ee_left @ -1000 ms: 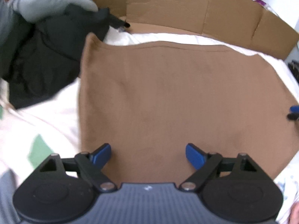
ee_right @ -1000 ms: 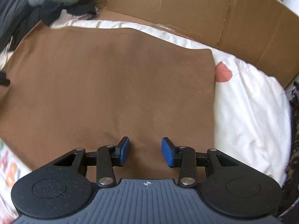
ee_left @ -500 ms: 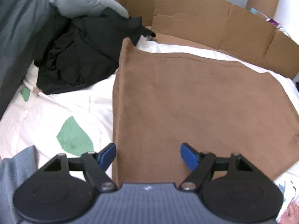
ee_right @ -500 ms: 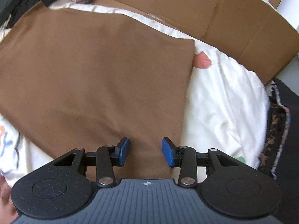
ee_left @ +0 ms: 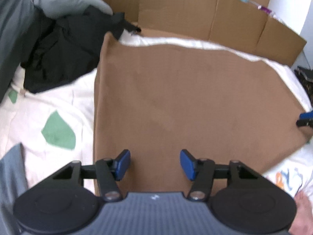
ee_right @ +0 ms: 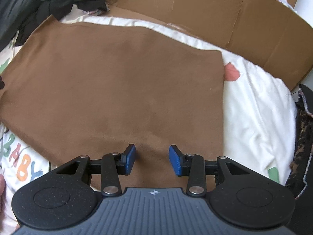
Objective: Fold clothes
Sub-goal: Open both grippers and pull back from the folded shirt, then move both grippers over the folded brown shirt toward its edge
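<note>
A brown cloth (ee_left: 185, 101) lies flat on the white bedding (ee_left: 64, 101). My left gripper (ee_left: 155, 164) hangs over the cloth's near edge, close to its left side. Its jaws are closing, with only flat cloth beneath them and nothing pinched. My right gripper (ee_right: 153, 159) hovers over the near edge of the brown cloth (ee_right: 117, 82), toward its right side. Its blue pads (ee_right: 176, 161) stand half apart and nothing is gripped. In the left wrist view, the right gripper's tip (ee_left: 306, 118) shows at the cloth's right corner.
A heap of black clothing (ee_left: 58, 49) and a grey garment (ee_left: 68, 5) lie at the back left. A cardboard wall (ee_left: 234, 19) runs along the far side. The bedding has a green patch (ee_left: 58, 131) and coloured letters (ee_right: 19, 162). A dark patterned item (ee_right: 303, 137) lies off its right edge.
The left gripper's jaws have come closer together, and it has shifted sideways along the cloth's near edge. The right gripper's jaws keep the same gap, and its view has swung slightly.
</note>
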### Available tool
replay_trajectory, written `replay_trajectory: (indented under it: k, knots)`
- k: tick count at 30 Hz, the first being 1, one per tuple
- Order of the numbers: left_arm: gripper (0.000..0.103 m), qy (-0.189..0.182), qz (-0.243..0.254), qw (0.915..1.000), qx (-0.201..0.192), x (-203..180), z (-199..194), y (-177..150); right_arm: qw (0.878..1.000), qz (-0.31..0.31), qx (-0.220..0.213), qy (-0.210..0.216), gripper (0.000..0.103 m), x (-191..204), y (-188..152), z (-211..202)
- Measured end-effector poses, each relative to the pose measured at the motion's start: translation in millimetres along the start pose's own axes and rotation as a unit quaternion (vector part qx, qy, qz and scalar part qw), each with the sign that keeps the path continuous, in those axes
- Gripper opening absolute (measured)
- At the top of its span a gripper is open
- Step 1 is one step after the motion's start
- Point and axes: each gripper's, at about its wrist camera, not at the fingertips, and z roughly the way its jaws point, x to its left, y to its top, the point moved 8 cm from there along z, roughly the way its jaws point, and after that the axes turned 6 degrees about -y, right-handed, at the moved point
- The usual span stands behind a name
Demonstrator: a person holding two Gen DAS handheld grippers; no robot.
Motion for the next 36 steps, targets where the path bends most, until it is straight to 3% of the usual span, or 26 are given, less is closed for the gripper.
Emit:
replay_trajectory:
  k: [5,16,20,23,27,36]
  knots:
    - [0.059,0.019,0.003,0.9996,0.022,14,-1,-20,1.0,0.003,0.025,-0.009,0.045,-10,-20,1]
    - [0.031,0.05,0.016,0.9974,0.05,30,-21,-45,0.997,0.028,0.067,-0.025,0.044,-30,-68,-10]
    - [0.031,0.067,0.001,0.9961,0.056,38,-29,-49,0.996,0.03,0.074,-0.033,0.044,-34,-71,-14]
    - [0.031,0.067,-0.014,0.9969,0.038,38,-39,-41,0.997,0.031,0.063,-0.038,0.043,-36,-62,-22]
    - [0.044,0.073,-0.004,0.9973,0.009,29,-46,-23,0.999,0.031,0.03,-0.024,0.043,-31,-42,-36]
    - [0.051,-0.01,0.027,0.9996,-0.005,-37,-19,6,0.999,0.013,-0.006,0.029,0.043,12,-2,-31]
